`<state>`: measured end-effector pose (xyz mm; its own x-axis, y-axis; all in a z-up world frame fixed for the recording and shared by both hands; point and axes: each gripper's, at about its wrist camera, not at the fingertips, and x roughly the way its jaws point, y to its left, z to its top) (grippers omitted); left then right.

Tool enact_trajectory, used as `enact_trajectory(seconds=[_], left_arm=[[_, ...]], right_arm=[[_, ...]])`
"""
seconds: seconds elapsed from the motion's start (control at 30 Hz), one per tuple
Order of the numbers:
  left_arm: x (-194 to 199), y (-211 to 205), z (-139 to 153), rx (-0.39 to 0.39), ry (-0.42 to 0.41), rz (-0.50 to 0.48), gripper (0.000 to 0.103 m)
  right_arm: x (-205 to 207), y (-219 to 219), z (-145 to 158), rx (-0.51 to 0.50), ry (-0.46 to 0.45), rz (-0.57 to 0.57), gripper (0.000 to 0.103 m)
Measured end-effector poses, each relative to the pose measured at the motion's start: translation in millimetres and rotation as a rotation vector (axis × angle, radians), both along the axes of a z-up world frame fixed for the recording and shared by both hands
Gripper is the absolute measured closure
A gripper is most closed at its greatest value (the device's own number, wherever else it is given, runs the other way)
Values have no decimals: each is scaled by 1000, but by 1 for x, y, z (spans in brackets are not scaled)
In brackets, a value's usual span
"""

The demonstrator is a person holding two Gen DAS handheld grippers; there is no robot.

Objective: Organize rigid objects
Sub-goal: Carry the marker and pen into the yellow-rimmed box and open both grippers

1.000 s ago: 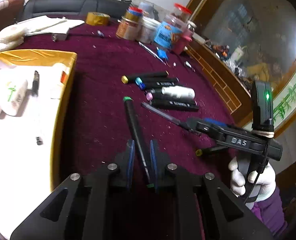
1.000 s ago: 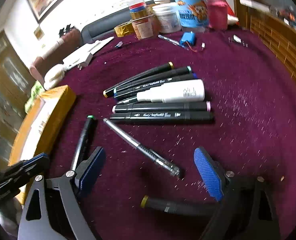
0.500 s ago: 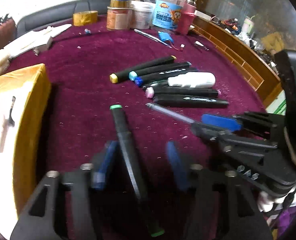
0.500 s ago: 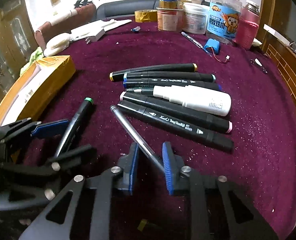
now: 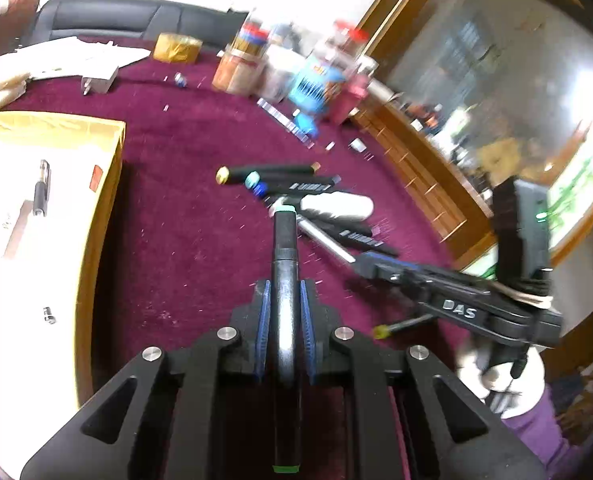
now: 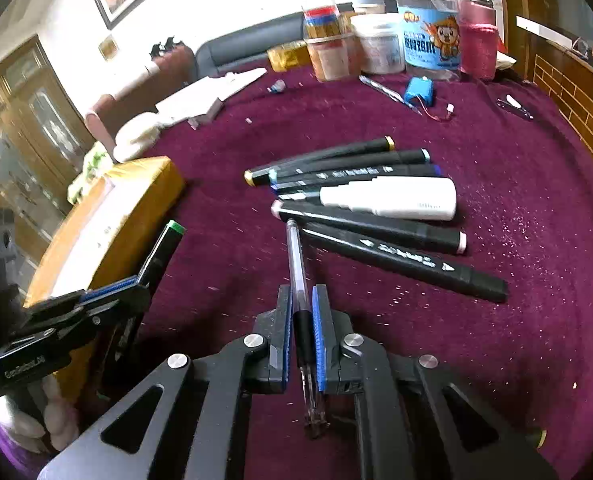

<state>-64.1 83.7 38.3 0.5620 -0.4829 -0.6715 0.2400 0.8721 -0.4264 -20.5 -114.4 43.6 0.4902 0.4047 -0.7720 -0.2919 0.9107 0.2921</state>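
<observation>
Task part done: several markers and a white tube (image 6: 392, 199) lie grouped on the purple cloth (image 6: 516, 200), while the left gripper (image 5: 283, 316) clamps a green-capped marker (image 5: 284, 280), the right gripper (image 6: 301, 320) a clear pen (image 6: 296, 256), neither yet placed.

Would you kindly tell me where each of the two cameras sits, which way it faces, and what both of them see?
Left wrist: sits on the left hand-held gripper, looking down along the green-capped marker it clamps; the right hand-held gripper and a gloved hand show.
Right wrist: sits on the right hand-held gripper, looking down along the clear pen it clamps; the left hand-held gripper shows.
Shared: the marker row, white bottle, yellow box, maroon table.
</observation>
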Motion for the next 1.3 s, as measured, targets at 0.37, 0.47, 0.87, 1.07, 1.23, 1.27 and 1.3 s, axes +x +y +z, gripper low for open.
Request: enact_trajectory(seconds=[0.37,0.47,0.87,1.07,1.23,1.27,1.3], left_arm=[[-20,58,34,-201,-57,36,91],[-25,92,40,-224,-68,96,91],[-1,214,21,-62,30,380,91],[26,243,-7,-6,145,417,91],[38,248,-21,19,202,420,91],[39,249,-23,15,207,422,91],[40,250,-25,8,208,422,91]], right_arm=[[-4,27,33,170,-1,45,95],[2,47,38,236,25,78,95],[30,160,22,336,152,182,94],[38,213,5,326,223,208,94],[47,256,-7,293,272,219,94],[51,266,-10,282,282,220,94],[53,273,-11,271,287,220,94]])
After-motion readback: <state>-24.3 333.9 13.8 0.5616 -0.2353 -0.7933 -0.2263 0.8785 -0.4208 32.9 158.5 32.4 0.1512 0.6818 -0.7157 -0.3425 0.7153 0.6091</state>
